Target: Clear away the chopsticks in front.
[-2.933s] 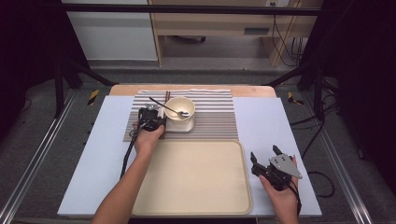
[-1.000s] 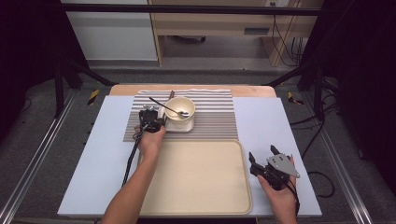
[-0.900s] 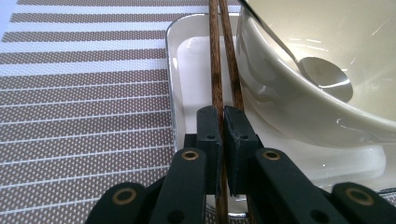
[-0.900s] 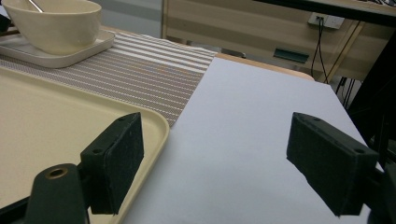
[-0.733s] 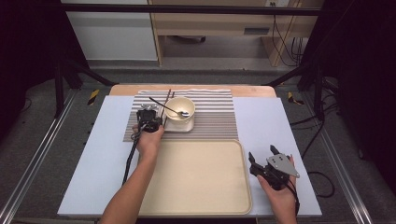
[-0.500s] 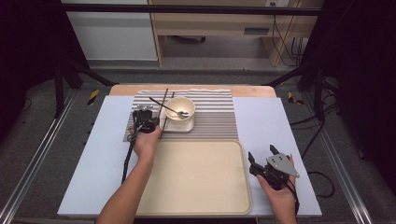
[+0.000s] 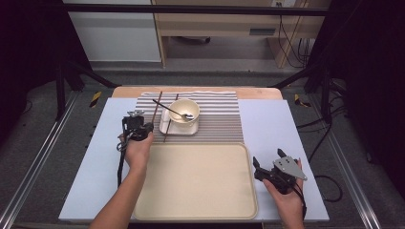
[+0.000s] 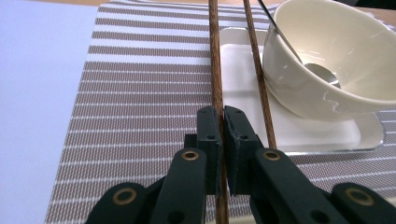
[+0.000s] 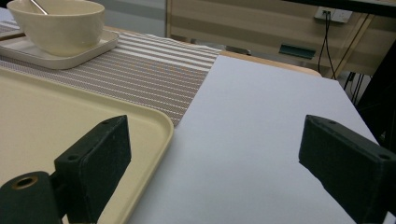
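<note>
Clearly the left tongs [image 8: 222, 140] are clenched on one chopstick [image 8: 215, 70], their jaws pinched against it near its lower end at the centre bottom of the left gripper view, presumably so the long shaft can be lifted or swung without slipping. That stick runs straight up the frame over the striped mat [image 8: 140, 116]. Just to its right lies a second chopstick [image 8: 254, 70], apart from the jaws and slanting across the white square plate [image 8: 243, 70]. On the plate sits a cream bowl [image 8: 336, 70] with a metal spoon [image 8: 322, 74] leaning inside it, at the upper right.

From above, the left tongs [image 7: 136, 125] sit left of centre, beside the plate. The right tongs [image 7: 277, 167] rest at the lower right, released with jaws spread wide over the bare table [image 7: 286, 129], seemingly just waiting. Between the hands lies a large beige tray [image 7: 196, 181], empty; it looks like the likely place for the tableware.
</note>
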`<state>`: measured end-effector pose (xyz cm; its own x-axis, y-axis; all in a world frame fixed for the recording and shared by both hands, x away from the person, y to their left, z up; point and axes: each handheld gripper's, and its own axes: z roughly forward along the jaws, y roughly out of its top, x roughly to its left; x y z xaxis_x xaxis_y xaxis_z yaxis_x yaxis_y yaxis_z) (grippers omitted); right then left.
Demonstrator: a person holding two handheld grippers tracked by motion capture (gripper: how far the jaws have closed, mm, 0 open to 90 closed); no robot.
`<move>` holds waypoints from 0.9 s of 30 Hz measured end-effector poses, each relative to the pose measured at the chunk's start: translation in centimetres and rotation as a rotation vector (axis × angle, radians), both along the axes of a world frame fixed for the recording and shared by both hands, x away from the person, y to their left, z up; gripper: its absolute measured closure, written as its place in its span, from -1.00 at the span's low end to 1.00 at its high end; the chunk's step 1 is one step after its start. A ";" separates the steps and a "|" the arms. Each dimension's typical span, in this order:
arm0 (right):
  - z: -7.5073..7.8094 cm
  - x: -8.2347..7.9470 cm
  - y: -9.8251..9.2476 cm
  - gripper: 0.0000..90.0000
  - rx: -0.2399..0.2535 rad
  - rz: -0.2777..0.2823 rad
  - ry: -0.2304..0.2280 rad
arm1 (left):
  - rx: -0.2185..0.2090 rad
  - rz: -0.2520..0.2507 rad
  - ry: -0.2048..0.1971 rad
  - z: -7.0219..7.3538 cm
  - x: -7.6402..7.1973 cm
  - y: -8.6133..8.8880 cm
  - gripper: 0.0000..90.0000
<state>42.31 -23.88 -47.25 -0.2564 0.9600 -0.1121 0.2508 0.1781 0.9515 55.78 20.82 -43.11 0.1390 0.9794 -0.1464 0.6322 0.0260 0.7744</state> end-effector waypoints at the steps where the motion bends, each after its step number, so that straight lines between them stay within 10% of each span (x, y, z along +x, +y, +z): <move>1: 0.0 0.0 0.0 -0.79 0.001 -0.001 0.001 | -0.005 0.003 -0.001 0.0 -0.3 0.1 0.90; 15: 0.1 -0.2 0.0 -0.80 0.025 -0.003 0.009 | -0.095 0.029 0.008 0.2 -3.9 1.9 0.90; 27: 0.1 -0.6 0.9 -0.91 -0.057 0.037 -0.007 | -0.104 0.044 -0.003 0.9 -6.0 2.6 0.90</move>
